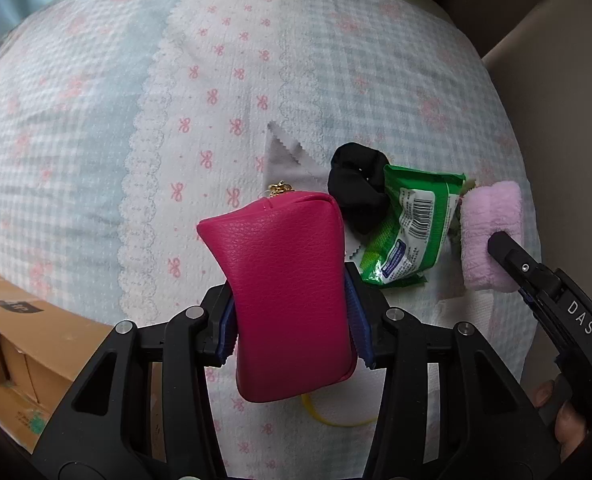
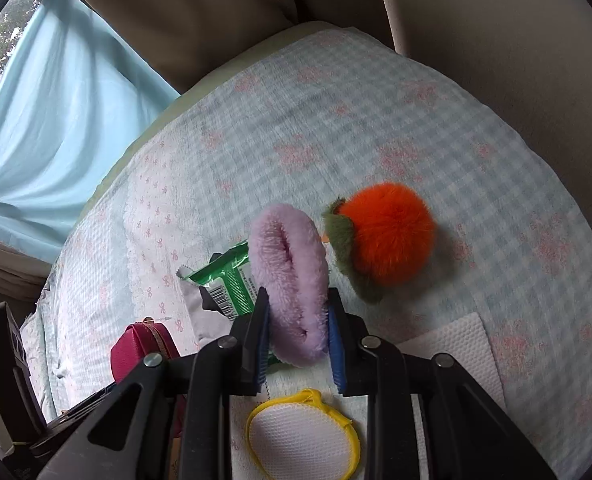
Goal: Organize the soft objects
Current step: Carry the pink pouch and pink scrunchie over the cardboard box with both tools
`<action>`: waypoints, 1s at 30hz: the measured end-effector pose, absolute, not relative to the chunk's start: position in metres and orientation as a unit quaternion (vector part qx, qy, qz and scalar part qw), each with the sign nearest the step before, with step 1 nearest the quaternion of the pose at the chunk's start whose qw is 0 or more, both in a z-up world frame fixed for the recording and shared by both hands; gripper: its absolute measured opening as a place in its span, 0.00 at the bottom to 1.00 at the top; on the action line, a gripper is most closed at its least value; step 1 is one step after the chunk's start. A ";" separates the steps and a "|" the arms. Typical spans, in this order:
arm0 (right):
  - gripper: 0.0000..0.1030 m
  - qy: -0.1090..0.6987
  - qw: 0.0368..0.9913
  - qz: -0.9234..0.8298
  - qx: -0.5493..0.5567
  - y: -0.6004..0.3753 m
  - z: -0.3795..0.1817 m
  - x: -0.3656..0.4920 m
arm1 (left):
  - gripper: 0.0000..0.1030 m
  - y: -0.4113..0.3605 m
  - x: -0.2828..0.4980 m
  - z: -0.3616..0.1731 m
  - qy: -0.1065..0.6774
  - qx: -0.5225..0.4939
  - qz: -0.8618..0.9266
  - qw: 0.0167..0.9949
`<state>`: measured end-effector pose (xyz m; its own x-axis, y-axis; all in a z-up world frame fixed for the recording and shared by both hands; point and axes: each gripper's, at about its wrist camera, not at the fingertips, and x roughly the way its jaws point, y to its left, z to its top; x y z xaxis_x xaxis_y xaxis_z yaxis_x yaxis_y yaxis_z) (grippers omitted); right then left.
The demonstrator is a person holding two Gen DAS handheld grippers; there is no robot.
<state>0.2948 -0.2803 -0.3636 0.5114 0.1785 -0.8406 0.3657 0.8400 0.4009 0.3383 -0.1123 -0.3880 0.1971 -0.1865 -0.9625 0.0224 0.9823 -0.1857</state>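
My left gripper (image 1: 291,312) is shut on a magenta leather pouch (image 1: 287,280), which it holds off the checked bedspread (image 1: 95,120) with the gold zipper pull at its far end. To its right lie a black scrunchie (image 1: 356,196) and a green wipes packet (image 1: 412,228). My right gripper (image 2: 298,312) is shut on a lilac fluffy scrunchie (image 2: 287,260), squeezed between its blue pads. An orange pompom with green leaves (image 2: 388,232) lies just beyond it on the bedspread (image 2: 336,120). The pouch (image 2: 139,344) also shows at the lower left of the right wrist view.
A grey pinked-edge cloth (image 1: 291,164) lies under the black scrunchie. A yellow-rimmed mesh pad (image 2: 300,436) and a white paper towel (image 2: 456,340) lie near the front. A cardboard box (image 1: 15,340) stands at the left, a blue curtain (image 2: 67,120) farther off.
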 end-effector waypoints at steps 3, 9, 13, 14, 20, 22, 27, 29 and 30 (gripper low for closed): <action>0.23 0.480 0.831 -0.055 0.275 -0.279 -0.340 0.284 | 0.41 -0.107 0.324 -0.363 0.618 -0.067 -0.074 0.780; 0.23 0.460 0.857 -0.036 0.232 -0.265 -0.278 0.261 | 0.41 -0.107 0.298 -0.309 0.594 -0.074 -0.079 0.797; 0.23 0.449 0.873 -0.012 0.190 -0.242 -0.236 0.237 | 0.41 -0.099 0.272 -0.267 0.574 -0.083 -0.077 0.811; 0.23 0.446 0.877 -0.006 0.180 -0.234 -0.228 0.232 | 0.41 -0.093 0.267 -0.257 0.569 -0.084 -0.075 0.815; 0.23 0.436 0.887 0.048 0.146 -0.177 -0.187 0.199 | 0.41 -0.055 0.225 -0.202 0.536 -0.099 -0.061 0.836; 0.23 0.435 0.888 0.063 0.136 -0.154 -0.181 0.192 | 0.41 -0.038 0.213 -0.189 0.528 -0.102 -0.055 0.841; 0.23 0.442 0.884 0.086 0.123 -0.092 -0.171 0.175 | 0.41 0.016 0.188 -0.166 0.512 -0.101 -0.039 0.852; 0.23 0.451 0.880 0.087 0.120 -0.067 -0.173 0.169 | 0.41 0.038 0.180 -0.163 0.511 -0.100 -0.035 0.853; 0.23 0.456 0.878 0.087 0.120 -0.054 -0.176 0.167 | 0.41 0.050 0.176 -0.163 0.511 -0.099 -0.035 0.853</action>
<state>0.1667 -0.0544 -0.1756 0.5696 0.2624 -0.7789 -0.0429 0.9559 0.2906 0.1758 0.0503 -0.1627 0.4759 -0.1605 -0.8648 -0.0423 0.9779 -0.2048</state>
